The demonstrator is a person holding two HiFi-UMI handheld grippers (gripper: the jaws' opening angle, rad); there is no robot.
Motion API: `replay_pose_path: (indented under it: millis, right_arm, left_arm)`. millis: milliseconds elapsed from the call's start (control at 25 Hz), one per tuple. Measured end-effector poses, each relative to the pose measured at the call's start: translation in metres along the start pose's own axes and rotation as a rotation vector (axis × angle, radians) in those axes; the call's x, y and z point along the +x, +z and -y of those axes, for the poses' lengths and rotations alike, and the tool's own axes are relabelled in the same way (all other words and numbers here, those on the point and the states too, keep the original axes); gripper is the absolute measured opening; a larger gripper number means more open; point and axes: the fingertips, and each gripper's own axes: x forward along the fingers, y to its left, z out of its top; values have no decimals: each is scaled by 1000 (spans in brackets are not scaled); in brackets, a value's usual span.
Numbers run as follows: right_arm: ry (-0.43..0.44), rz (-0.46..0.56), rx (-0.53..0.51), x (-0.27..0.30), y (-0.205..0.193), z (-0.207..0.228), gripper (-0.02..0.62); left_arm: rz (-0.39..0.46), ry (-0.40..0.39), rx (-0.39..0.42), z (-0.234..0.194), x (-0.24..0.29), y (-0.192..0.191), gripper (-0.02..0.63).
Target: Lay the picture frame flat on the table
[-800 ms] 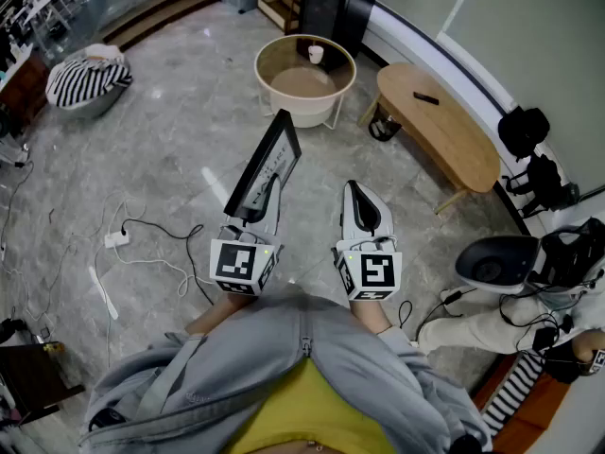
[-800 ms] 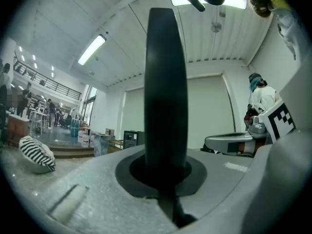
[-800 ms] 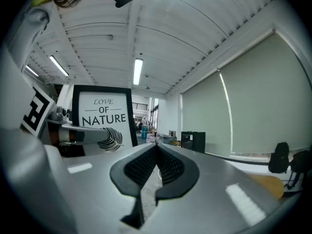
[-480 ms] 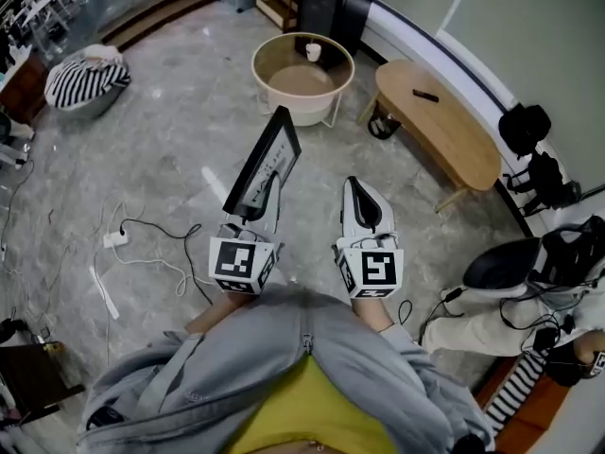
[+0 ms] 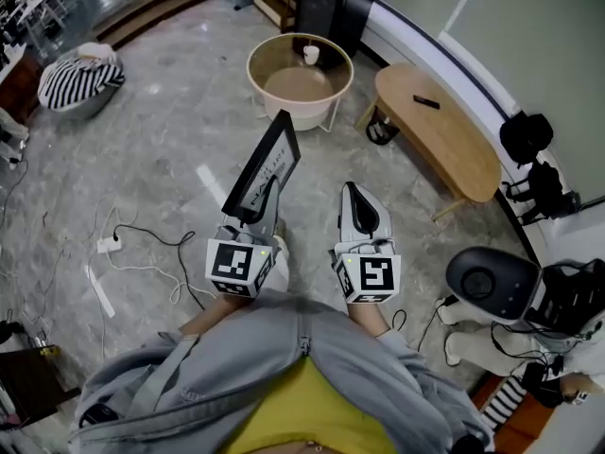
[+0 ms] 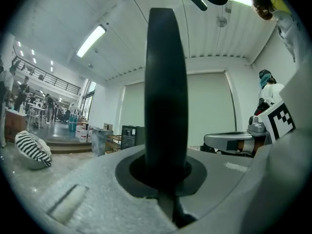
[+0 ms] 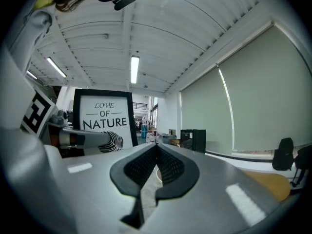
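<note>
A black picture frame point(image 5: 264, 168) with a white print stands upright in the air, held by its lower edge in my left gripper point(image 5: 261, 212), which is shut on it. In the left gripper view the picture frame point(image 6: 166, 91) shows edge-on as a dark bar rising from between the jaws. My right gripper point(image 5: 359, 208) hangs beside it on the right, shut with nothing between its pads. From the right gripper view the picture frame point(image 7: 103, 120) faces me, with its print showing. A round table point(image 5: 300, 71) with a raised rim stands ahead on the floor.
A white cup point(image 5: 311, 55) sits on the round table. A long wooden bench-like table point(image 5: 440, 130) with a small dark object point(image 5: 425, 101) lies to the right. Cables and a power strip point(image 5: 104, 245) trail on the floor at left. A striped beanbag point(image 5: 77, 79) sits far left.
The view has shifted slightly: the round table and floor things have slid a little towards the left and up. Both grippers and the frame keep their pose.
</note>
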Motion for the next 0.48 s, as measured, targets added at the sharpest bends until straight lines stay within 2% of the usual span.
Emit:
replay_pose_path:
  millis: [200, 480]
  right_arm:
    - [-12, -9, -20, 50, -11, 0, 2]
    - [-36, 3, -29, 159, -9, 35, 2]
  left_arm:
    - [-5, -10, -15, -44, 35, -12, 8]
    - [-7, -52, -3, -105, 136, -5, 8]
